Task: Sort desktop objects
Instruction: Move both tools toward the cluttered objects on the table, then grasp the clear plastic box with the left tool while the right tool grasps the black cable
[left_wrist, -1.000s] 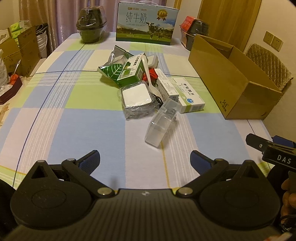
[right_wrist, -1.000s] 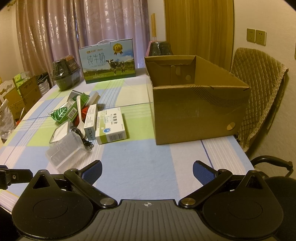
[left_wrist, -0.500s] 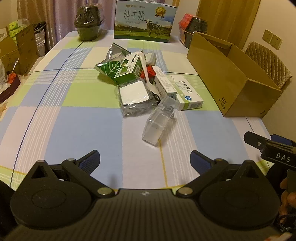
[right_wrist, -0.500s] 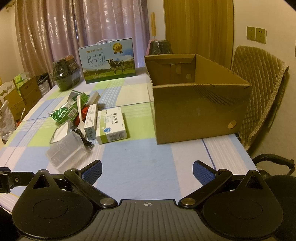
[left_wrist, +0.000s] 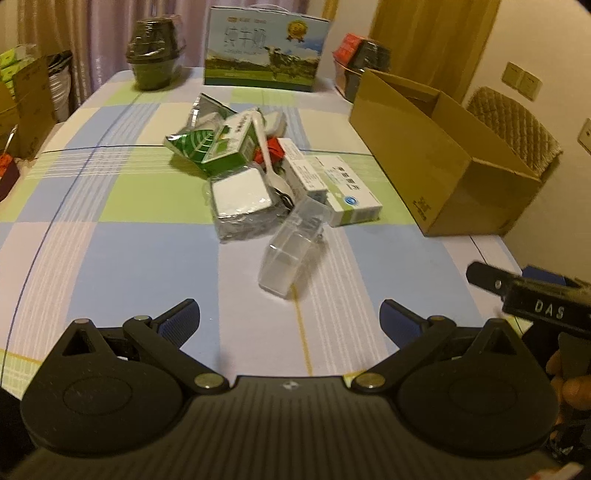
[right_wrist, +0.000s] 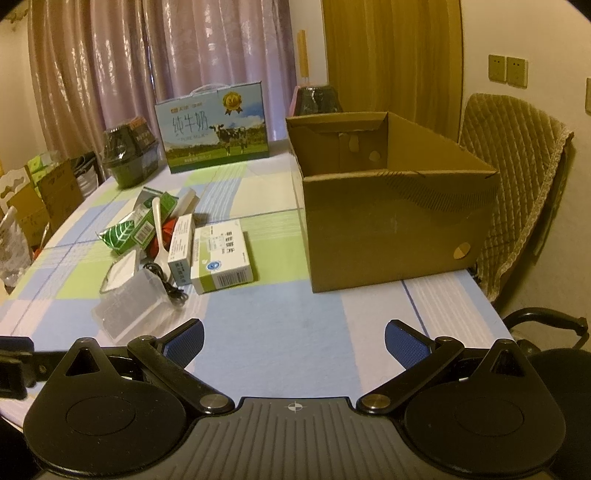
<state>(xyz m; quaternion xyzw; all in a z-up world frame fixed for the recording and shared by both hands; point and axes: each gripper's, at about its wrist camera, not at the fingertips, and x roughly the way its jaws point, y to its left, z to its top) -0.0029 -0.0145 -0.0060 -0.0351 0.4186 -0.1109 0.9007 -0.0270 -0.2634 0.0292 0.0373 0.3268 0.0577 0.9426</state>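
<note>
Left wrist view, left to right: left gripper (left_wrist: 290, 319) at bottom centre, jaws spread wide, nothing between them, hovering over bare checked tablecloth (left_wrist: 110, 258). Whole left half of the frame is open cloth out to the table edge at far left. Centre: pile of objects. Clear plastic container (left_wrist: 291, 251) lies tilted at the near end of the pile, nearest the gripper, with open cloth between. Behind it a wrapped white block (left_wrist: 240, 194), green carton (left_wrist: 229, 146), white spoon (left_wrist: 267, 158) lying across the pile, white-green medicine box (left_wrist: 351, 194) at the pile's right edge. Strip of free cloth between that box and the open cardboard box (left_wrist: 443, 162) at right. Part of the right gripper shows at the right edge.

Right wrist view: right gripper (right_wrist: 293, 341) bottom centre, jaws spread, empty. Pile sits left of centre, clear plastic container (right_wrist: 129, 308) just beyond the left finger. Centre cloth is free. Cardboard box (right_wrist: 391, 236) right of centre, close to the table's right edge; padded chair (right_wrist: 517, 177) beyond.
</note>
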